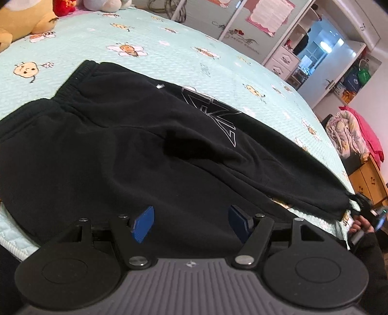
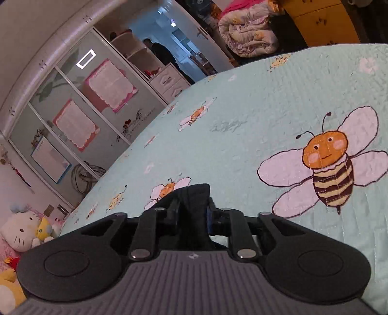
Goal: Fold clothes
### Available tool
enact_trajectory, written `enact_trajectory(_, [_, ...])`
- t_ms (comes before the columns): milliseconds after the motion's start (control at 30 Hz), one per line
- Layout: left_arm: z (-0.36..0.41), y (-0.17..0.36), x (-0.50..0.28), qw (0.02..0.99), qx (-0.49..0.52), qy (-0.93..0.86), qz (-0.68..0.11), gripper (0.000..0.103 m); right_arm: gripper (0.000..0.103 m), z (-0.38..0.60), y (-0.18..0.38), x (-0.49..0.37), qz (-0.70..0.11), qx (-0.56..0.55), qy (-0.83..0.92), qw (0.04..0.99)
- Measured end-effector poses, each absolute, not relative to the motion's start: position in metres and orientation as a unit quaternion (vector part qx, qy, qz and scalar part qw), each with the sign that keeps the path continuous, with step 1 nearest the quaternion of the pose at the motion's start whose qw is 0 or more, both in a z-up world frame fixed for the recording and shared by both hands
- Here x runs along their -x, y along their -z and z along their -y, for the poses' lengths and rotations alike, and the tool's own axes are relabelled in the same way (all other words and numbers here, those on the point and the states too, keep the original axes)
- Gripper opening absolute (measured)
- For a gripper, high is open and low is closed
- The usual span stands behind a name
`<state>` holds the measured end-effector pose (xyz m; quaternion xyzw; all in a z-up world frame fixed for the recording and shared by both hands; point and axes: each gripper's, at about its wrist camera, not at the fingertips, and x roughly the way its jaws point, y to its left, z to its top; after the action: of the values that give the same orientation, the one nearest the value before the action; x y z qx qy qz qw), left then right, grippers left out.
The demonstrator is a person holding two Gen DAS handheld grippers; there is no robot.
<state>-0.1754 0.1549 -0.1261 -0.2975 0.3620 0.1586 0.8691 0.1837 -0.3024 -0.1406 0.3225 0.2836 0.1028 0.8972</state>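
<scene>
Black sweatpants [image 1: 126,145] with a silver logo lie spread over the pale green bee-print bedspread [image 1: 169,48], waistband at the upper left, legs running to the lower right. My left gripper [image 1: 191,224] hovers open over the near edge of the pants, blue pads [image 1: 143,224] wide apart with nothing between them. At the right edge, a hand [image 1: 361,225] holds the other gripper at the leg cuff [image 1: 342,201]. In the right wrist view my right gripper [image 2: 194,210] is shut on a bunch of black fabric [image 2: 194,201] just above the bedspread [image 2: 242,135].
Plush toys [image 1: 26,19] sit at the head of the bed; more plush toys [image 2: 21,232] show at the lower left. A wardrobe with pink posters [image 2: 72,121] lines the far side. A bundled quilt [image 2: 247,31] and a yellow cabinet [image 1: 368,179] stand past the foot.
</scene>
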Motion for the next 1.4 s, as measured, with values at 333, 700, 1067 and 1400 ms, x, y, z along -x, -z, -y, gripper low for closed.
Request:
enact_trajectory(333, [-0.148, 0.132, 0.169, 0.866, 0.297, -0.141, -0.376, 0.071, 0.05, 0.317, 0.16, -0.098, -0.252, -0.383, -0.063, 0.887])
enact_trajectory(700, [-0.145, 0.12, 0.187, 0.874, 0.3, -0.145, -0.354, 0.071, 0.01, 0.328, 0.204, -0.125, -0.298, -0.496, -0.011, 0.815])
enact_trajectory(1067, [-0.147, 0.126, 0.189, 0.871, 0.315, -0.132, -0.352, 0.072, 0.041, 0.344, 0.181, -0.061, -0.252, -0.454, 0.016, 0.855])
enact_trajectory(1400, [-0.178, 0.129, 0.216, 0.863, 0.345, -0.174, -0.325, 0.072, 0.046, 0.209, 0.163, 0.023, -0.303, -0.384, -0.211, 0.846])
